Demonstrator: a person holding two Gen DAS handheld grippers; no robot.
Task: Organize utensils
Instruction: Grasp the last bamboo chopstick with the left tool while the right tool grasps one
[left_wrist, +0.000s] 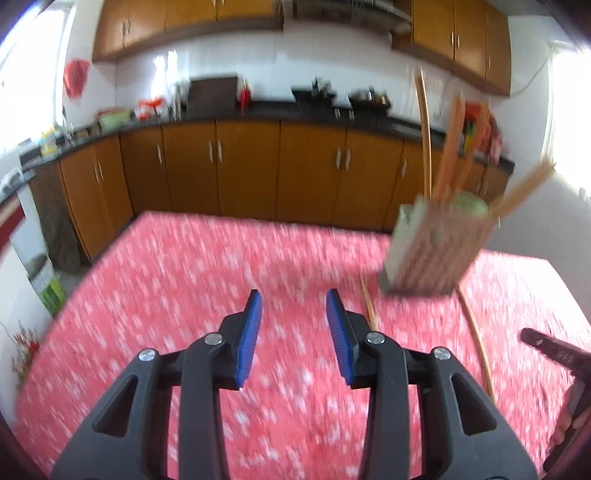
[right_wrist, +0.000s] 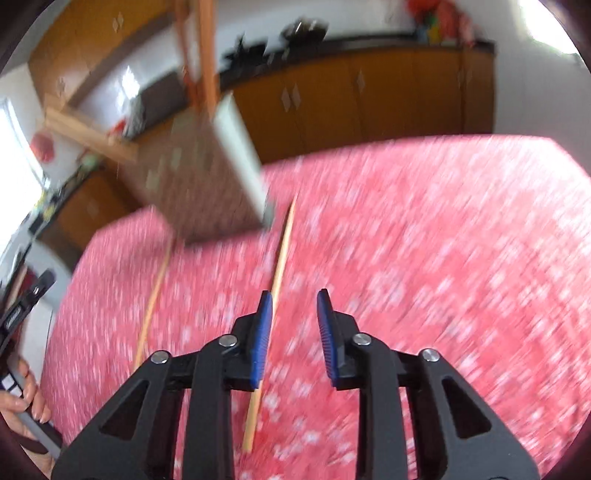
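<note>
Two chopsticks (right_wrist: 275, 291) lie on the red tablecloth (right_wrist: 443, 240) near the holder (right_wrist: 207, 177) (blurred); left gripper (left_wrist: 293, 314) and right gripper (right_wrist: 294, 314) both gape, empty.

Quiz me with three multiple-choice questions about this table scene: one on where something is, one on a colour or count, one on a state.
1. Where do the loose chopsticks lie?
A. on the cloth by the holder
B. on the counter
C. on the floor

2. What colour is the cloth?
A. blue
B. red with white specks
C. plain green

3. How do the right tongs stand?
A. shut on a chopstick
B. open, holding nothing
C. shut on the holder

Answers:
1 A: two chopsticks lie on the cloth, running out from the holder.
2 B: the cloth is red with white specks in both views.
3 B: the right tongs gape, with a chopstick lying beneath the left pad.
</note>
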